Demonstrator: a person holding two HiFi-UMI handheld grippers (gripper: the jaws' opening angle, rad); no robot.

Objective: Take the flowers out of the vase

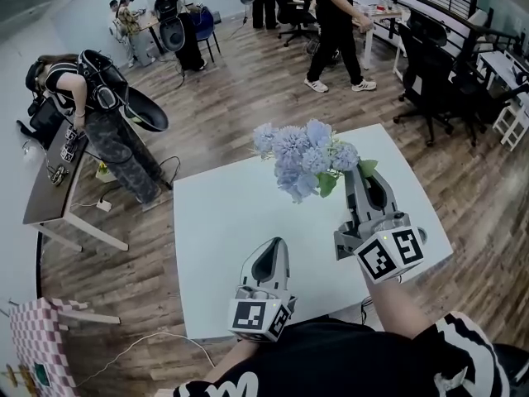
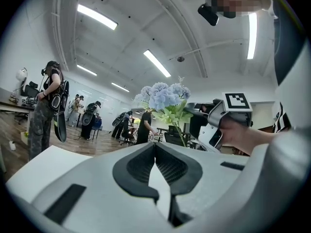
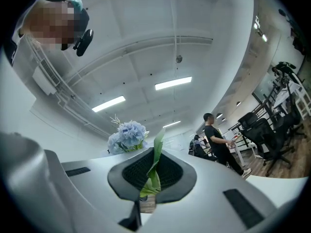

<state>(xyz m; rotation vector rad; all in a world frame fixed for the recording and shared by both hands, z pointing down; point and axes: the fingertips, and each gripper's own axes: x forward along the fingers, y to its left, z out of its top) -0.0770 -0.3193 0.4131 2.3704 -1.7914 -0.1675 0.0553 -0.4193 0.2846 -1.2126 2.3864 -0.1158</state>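
Observation:
A bunch of pale blue hydrangea flowers (image 1: 304, 157) with green leaves hangs in the air above the white table (image 1: 223, 222). My right gripper (image 1: 357, 174) is shut on its green stem and leaves, just below and right of the blooms. In the right gripper view a leaf (image 3: 154, 161) is pinched between the pads, with the blooms (image 3: 127, 135) beyond. My left gripper (image 1: 269, 259) is over the table's near edge, left of the bunch, shut and holding nothing. The left gripper view shows the flowers (image 2: 163, 95) raised to its right. No vase shows in any view.
A person bends over a desk (image 1: 50, 180) at the left. Another person (image 1: 335, 23) walks at the back, and office chairs (image 1: 430, 73) stand at the right. Wooden floor surrounds the table.

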